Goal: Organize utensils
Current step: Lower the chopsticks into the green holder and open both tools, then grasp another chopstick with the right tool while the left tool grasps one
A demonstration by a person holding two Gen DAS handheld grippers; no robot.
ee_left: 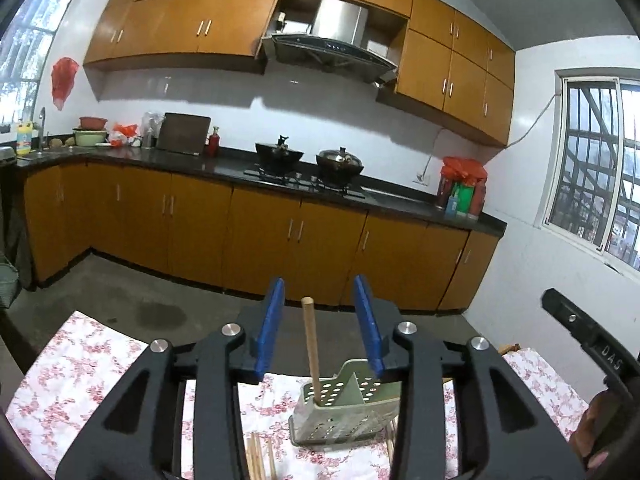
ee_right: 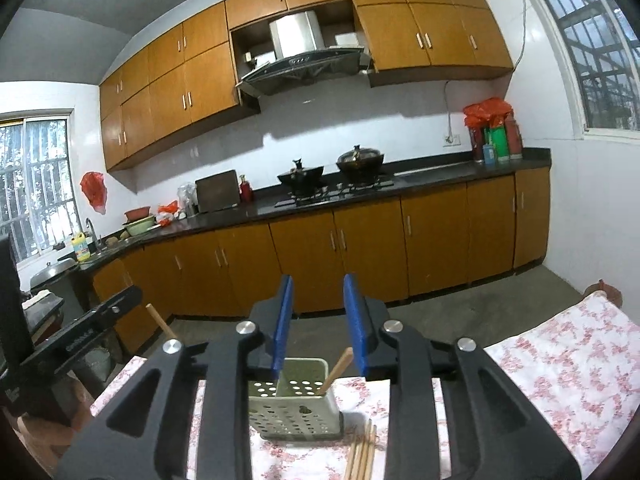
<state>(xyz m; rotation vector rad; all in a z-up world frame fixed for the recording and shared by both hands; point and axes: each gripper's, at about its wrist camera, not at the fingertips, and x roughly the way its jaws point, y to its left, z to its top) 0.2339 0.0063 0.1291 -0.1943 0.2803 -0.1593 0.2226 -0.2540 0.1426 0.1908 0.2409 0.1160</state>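
Observation:
A pale green perforated utensil holder [ee_left: 344, 408] stands on the floral tablecloth [ee_left: 80, 368]. One wooden chopstick [ee_left: 311, 348] stands in it. My left gripper [ee_left: 320, 320] is open above the holder, the chopstick rising between its blue fingers without touching them. Loose wooden chopsticks [ee_left: 260, 456] lie on the cloth in front. In the right wrist view the holder [ee_right: 296, 400] sits just below my open, empty right gripper [ee_right: 319, 320], with the chopstick [ee_right: 336, 370] leaning in it and a bundle of chopsticks [ee_right: 362, 454] lying beside it.
The table's far edge meets a bare concrete floor [ee_left: 140, 296]. Behind it runs a dark kitchen counter [ee_left: 224, 164] with two pots on a stove, over orange cabinets. The other gripper's black body [ee_left: 592, 344] shows at the right, and at the left in the right wrist view [ee_right: 80, 332].

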